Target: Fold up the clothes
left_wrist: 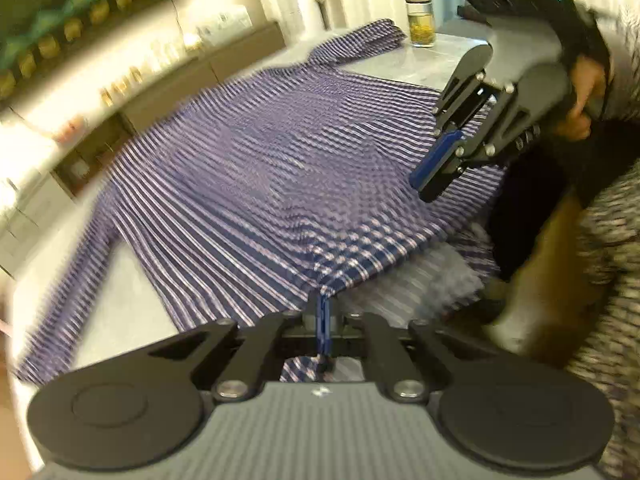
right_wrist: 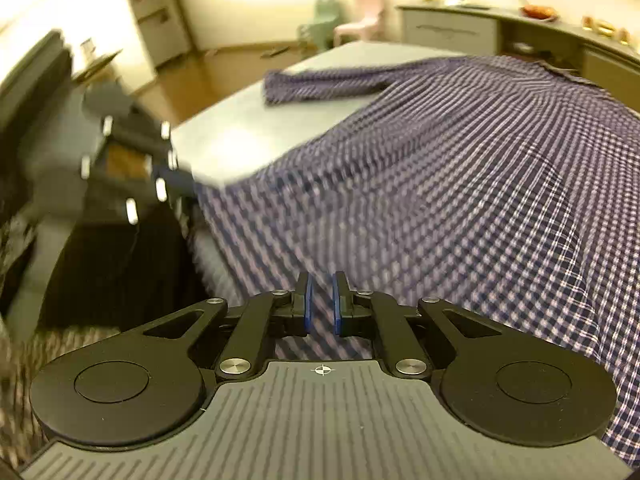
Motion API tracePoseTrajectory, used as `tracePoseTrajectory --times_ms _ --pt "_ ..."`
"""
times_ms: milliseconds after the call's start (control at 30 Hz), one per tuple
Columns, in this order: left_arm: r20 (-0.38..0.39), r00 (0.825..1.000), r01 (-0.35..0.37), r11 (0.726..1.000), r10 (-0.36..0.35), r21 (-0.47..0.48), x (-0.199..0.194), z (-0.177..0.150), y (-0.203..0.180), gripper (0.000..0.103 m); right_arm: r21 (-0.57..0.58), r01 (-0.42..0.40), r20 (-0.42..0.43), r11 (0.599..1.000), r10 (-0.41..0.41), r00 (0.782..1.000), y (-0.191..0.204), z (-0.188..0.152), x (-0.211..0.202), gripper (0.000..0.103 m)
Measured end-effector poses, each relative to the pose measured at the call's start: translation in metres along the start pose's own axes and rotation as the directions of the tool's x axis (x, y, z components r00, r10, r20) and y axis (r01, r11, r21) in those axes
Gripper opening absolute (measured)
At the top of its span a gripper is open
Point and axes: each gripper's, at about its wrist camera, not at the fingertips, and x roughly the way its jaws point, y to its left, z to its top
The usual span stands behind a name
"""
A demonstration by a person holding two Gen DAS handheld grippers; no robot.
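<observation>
1. Left wrist view: a blue-and-white checked shirt lay spread across the pale bench, one sleeve trailing toward the bench's near-left edge, the other reaching the far end. The left hand-held gripper was pinched tight on the shirt's near hem corner, blue pads together w/ fabric bunched between them. The right hand-held gripper hovered over the shirt's right side, gripped by a person's hand; whether its fingers had a gap couldn't be told from this angle. A glass jar w/ yellowish contents stood at the bench's far end, just beside the far sleeve.

2. Right wrist view: the right hand-held gripper sat narrowly parted, a slim gap between the blue pads, checked cloth showing through the gap; contact w/ the shirt unclear. The left hand-held gripper, motion-blurred, met the shirt's hem at the bench edge.
</observation>
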Motion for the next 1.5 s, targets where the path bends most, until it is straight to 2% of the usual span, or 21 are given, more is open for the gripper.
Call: tracePoseTrajectory --times_ms 100,200,267,333,400,433,500,600,700,833,867,933,1000,1100,1133,1200,1233,1300,1367,1433,1500 --pt "-0.008 0.996 0.092 0.995 -0.092 0.043 0.001 -0.002 -0.004 0.017 -0.161 0.042 -0.010 0.986 -0.044 0.999 0.029 -0.019 -0.003 0.041" --pt "-0.037 0.993 0.114 0.988 -0.110 0.104 0.011 0.002 -0.012 0.021 -0.319 0.091 -0.042 0.943 -0.110 0.993 0.054 -0.039 0.005 0.041" --pt "-0.014 0.995 0.100 0.989 -0.099 0.113 0.013 0.009 -0.010 0.029 -0.332 0.093 -0.079 0.939 -0.126 0.989 0.055 -0.046 0.012 0.035" --pt "0.037 0.997 0.068 0.994 -0.072 0.084 0.011 0.015 -0.001 0.064 -0.274 0.027 -0.134 0.961 -0.066 0.989 0.048 -0.046 0.010 0.033" --pt "0.115 0.993 0.011 1.000 -0.012 0.013 0.007 0.024 0.017 0.084 -0.210 -0.047 -0.174 0.976 0.010 0.985 0.039 -0.043 0.005 0.030" --pt "0.134 0.991 -0.019 0.999 0.023 -0.032 0.010 0.030 0.031 0.087 -0.202 -0.067 -0.158 0.977 0.035 0.987 0.033 -0.034 -0.002 0.030" --pt "0.132 0.987 -0.078 0.990 0.094 -0.120 0.026 0.044 0.062 0.087 -0.223 -0.033 -0.093 0.974 0.013 0.996 0.018 -0.009 -0.017 0.049" --pt "0.058 0.973 -0.209 0.957 0.225 -0.202 0.070 0.072 0.110 0.087 -0.198 0.142 0.002 0.970 -0.145 0.989 -0.033 0.040 -0.026 0.053" --pt "-0.036 0.942 -0.333 0.911 0.335 -0.244 0.123 0.101 0.156 0.087 -0.090 0.276 0.009 0.957 -0.277 0.961 -0.110 0.081 -0.008 0.056" --pt "-0.120 0.948 -0.317 0.889 0.293 -0.332 0.186 0.116 0.210 0.087 0.019 0.405 -0.064 0.914 -0.403 0.913 -0.203 0.089 0.025 0.058" --pt "-0.130 0.951 -0.309 0.881 0.281 -0.358 0.198 0.112 0.220 0.087 0.033 0.410 -0.078 0.911 -0.407 0.910 -0.217 0.083 0.026 0.058" --pt "-0.110 0.960 -0.281 0.864 0.259 -0.417 0.211 0.098 0.237 0.100 0.055 0.389 -0.097 0.920 -0.383 0.919 -0.234 0.063 0.021 0.058" --pt "-0.107 0.970 -0.242 0.839 0.218 -0.488 0.207 0.078 0.254 0.102 0.078 0.368 -0.117 0.927 -0.358 0.927 -0.250 0.044 0.015 0.061" --pt "-0.156 0.965 -0.263 0.813 0.212 -0.520 0.196 0.055 0.271 0.103 0.094 0.331 -0.157 0.939 -0.315 0.936 -0.271 0.017 0.005 0.066" --pt "-0.187 0.959 -0.280 0.810 0.213 -0.514 0.190 0.052 0.276 0.097 0.068 0.309 -0.199 0.949 -0.291 0.936 -0.271 0.015 -0.001 0.069" --pt "-0.195 0.954 -0.297 0.814 0.229 -0.500 0.173 0.060 0.287 0.069 0.014 0.256 -0.296 0.967 -0.241 0.924 -0.272 0.015 -0.012 0.064" --pt "-0.169 0.955 -0.297 0.815 0.244 -0.498 0.162 0.069 0.294 0.076 -0.004 0.246 -0.308 0.969 -0.236 0.922 -0.273 0.022 -0.015 0.057" --pt "-0.045 0.951 -0.284 0.801 0.307 -0.527 0.146 0.099 0.316 0.094 -0.027 0.255 -0.277 0.966 -0.253 0.927 -0.274 0.045 -0.017 0.053" --pt "0.011 0.937 -0.290 0.794 0.349 -0.534 0.157 0.138 0.339 0.094 0.001 0.275 -0.167 0.961 -0.271 0.948 -0.282 0.083 -0.010 0.060" --pt "0.012 0.939 -0.288 0.803 0.344 -0.521 0.188 0.176 0.363 0.094 0.092 0.298 -0.039 0.950 -0.296 0.954 -0.300 0.129 0.011 0.063" --pt "-0.031 0.939 -0.308 0.797 0.343 -0.519 0.228 0.204 0.382 0.092 0.174 0.316 0.016 0.933 -0.323 0.946 -0.318 0.162 0.046 0.063"
